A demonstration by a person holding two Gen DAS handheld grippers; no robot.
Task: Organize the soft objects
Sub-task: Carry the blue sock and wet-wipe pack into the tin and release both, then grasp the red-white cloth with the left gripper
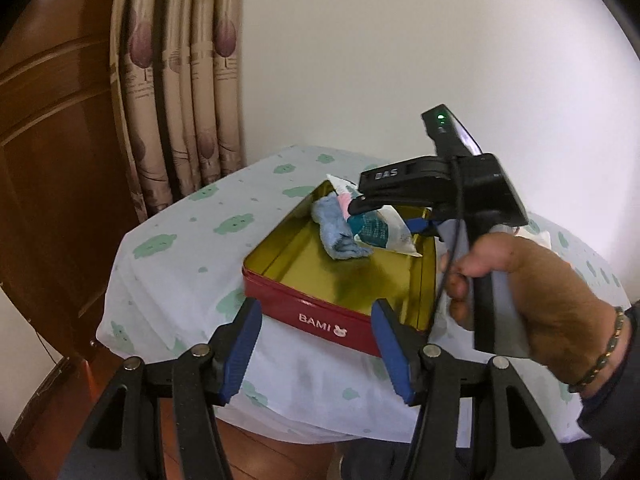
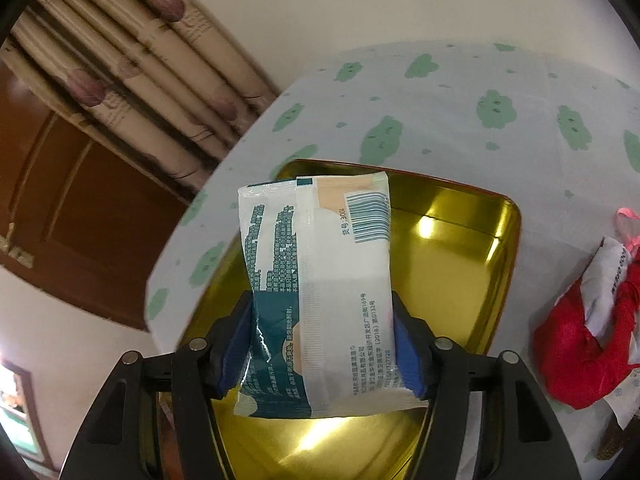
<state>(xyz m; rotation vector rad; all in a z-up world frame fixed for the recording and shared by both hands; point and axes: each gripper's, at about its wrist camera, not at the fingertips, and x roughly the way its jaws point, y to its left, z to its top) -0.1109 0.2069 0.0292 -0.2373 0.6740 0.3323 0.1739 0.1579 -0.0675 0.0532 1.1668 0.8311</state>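
Surface: a small table under a white cloth [image 1: 188,280] printed with green cloud-like shapes; the cloth hangs over the near edge.
Room: a plain pale wall behind, a pleated beige curtain [image 1: 176,92] with purple motifs in the corner, dark brown wooden panelling [image 1: 52,152] to its left.
Tin: an open rectangular tin [image 1: 316,312], red outside and gold inside, sits on the cloth.
Already in the tin: a rolled light-blue towel [image 1: 336,232] lies at the far end, touching the packet.
Task thing: a wet-wipe packet [image 2: 320,292], white and teal, held over the tin's far end.
Right gripper [image 2: 324,344]: blue pads press on both sides of the packet; it is gripped near its lower half.
Left gripper [image 1: 316,348]: jaws stand wide with nothing between them, hovering at the tin's near wall.
Person: a hand [image 1: 532,292] with a beaded bracelet grips the right tool's handle, covering the tin's right corner in the left wrist view.
Beside the tin: a red soft item [image 2: 580,344] with a white tag lies on the cloth to the right.
Writing: "BAMI" with a small rabbit mark on the tin's red side; a barcode and small Chinese print on the packet; "DAS" on the right tool's body.
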